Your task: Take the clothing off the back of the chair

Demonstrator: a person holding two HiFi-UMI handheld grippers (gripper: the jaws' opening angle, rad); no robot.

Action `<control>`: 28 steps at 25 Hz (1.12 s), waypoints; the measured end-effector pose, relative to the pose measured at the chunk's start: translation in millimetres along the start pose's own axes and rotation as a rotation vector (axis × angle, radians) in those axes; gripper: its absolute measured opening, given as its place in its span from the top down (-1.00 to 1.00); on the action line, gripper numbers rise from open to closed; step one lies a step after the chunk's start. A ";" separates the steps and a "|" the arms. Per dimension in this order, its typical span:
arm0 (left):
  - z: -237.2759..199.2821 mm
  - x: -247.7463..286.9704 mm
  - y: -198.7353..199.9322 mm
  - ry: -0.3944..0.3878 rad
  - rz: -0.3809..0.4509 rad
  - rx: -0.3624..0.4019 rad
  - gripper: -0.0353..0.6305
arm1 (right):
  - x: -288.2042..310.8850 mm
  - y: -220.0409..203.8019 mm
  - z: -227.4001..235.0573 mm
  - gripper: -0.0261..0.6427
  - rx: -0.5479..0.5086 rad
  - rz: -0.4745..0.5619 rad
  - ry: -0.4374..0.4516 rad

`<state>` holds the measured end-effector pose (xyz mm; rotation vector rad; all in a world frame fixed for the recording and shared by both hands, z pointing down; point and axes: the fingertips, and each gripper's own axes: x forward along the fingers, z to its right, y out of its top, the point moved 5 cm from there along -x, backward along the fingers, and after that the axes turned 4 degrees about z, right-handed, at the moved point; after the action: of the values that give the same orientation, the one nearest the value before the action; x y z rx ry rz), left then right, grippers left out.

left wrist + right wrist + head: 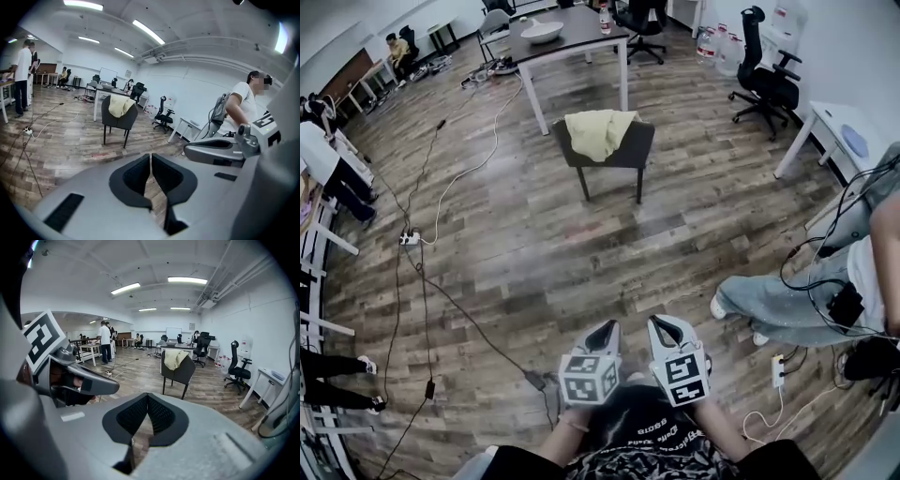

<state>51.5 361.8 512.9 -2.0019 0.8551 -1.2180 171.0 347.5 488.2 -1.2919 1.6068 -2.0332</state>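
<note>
Worn wood-plank floor (pixel 516 244) runs across an open office. Well ahead stands a dark chair (pixel 623 150) on thin legs, with soft, creased, pale yellow clothing (pixel 598 131) draped over its back. The smooth grey left gripper (pixel 602 328) and right gripper (pixel 667 323) sit side by side, jaws pressed together on nothing.

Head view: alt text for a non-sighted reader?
A yellow garment hangs over the back of a dark chair standing some way off on a wooden floor. Both shut and empty, the left hand-held gripper and right hand-held gripper sit near the bottom edge.
</note>
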 end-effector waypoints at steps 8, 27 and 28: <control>-19.6 29.7 21.6 -0.093 -0.043 0.012 0.82 | 39.8 17.3 7.9 0.91 0.029 -0.015 -0.010; -104.7 78.6 86.1 -0.191 -0.120 0.026 0.82 | 134.8 65.3 5.8 0.91 0.069 -0.058 -0.056; -108.2 79.8 88.0 -0.196 -0.122 0.029 0.82 | 138.5 66.8 4.0 0.91 0.072 -0.057 -0.059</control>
<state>-36.0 227.4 523.6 -2.1344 0.6241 -1.0702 72.7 229.4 496.4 -1.3731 1.4734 -2.0454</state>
